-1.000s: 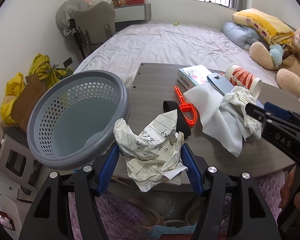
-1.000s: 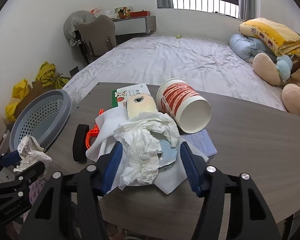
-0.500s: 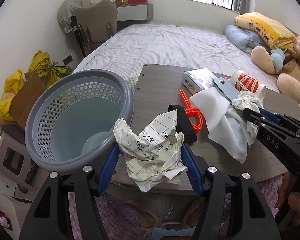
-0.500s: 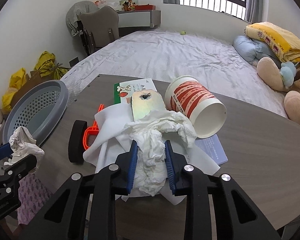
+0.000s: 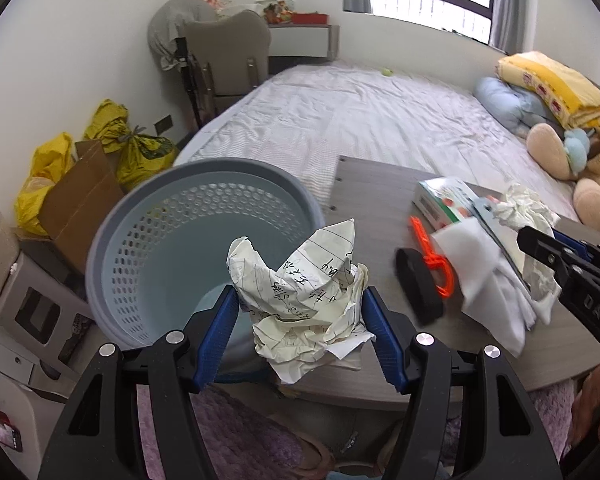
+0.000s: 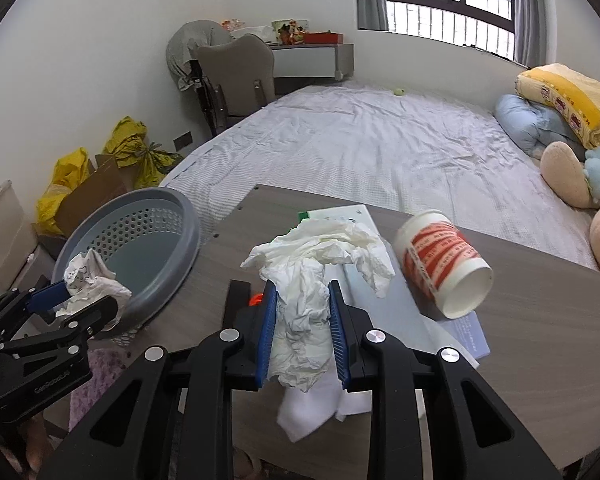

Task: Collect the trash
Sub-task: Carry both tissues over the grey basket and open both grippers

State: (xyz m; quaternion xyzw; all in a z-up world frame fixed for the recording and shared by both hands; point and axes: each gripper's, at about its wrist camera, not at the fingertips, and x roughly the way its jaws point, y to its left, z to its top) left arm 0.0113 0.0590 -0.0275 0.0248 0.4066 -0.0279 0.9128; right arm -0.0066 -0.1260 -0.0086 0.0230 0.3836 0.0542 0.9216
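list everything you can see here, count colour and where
crumpled lined paper: 1, cream with writing, in the left claw, at the basket's edge
tissue wad: 1, white, in the right claw
basket: 1, grey, left of the table
table: 1, grey-brown wood
paper cup: 1, white and red, lying on its side on the table
box: 1, white and green, far side of the table
orange clip: 1, on the table
yellow bags: several, by the wall
teddy bear: 1, tan, on the bed
left claw: 1, black with blue pads, shut
right claw: 1, black with blue pads, shut
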